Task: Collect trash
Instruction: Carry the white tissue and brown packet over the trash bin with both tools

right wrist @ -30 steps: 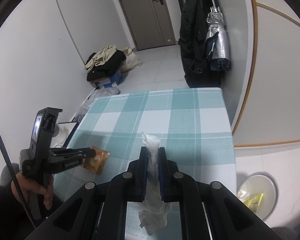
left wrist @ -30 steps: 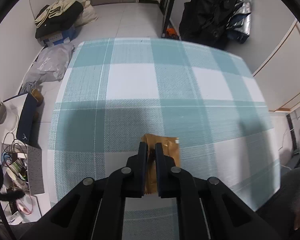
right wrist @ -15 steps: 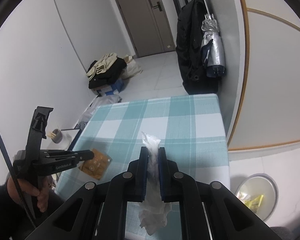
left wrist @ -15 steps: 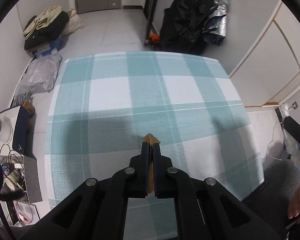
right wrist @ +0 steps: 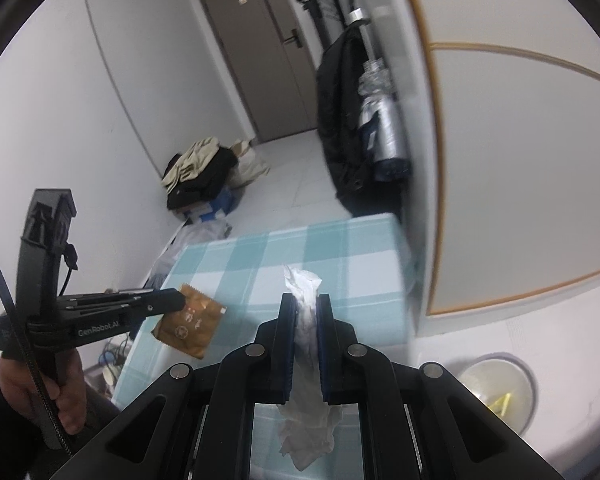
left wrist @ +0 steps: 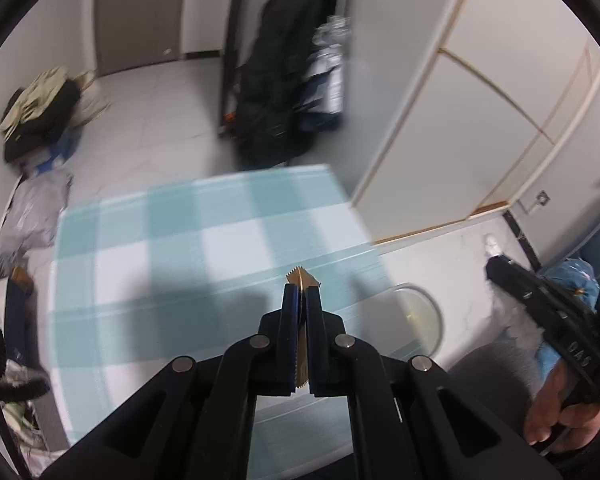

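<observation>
You've got the left hand-held gripper [left wrist: 301,292] clamped on the light, crinkly wrapper's [right wrist: 190,322] edge and the right hand-held gripper [right wrist: 305,304] squeezing the soft tissue [right wrist: 306,432] mid-wad.

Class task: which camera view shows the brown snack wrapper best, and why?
The right wrist view: the brown snack wrapper hangs face-on from the left gripper, print visible. The left wrist view shows only its serrated edge poking out between the closed fingers.
</observation>
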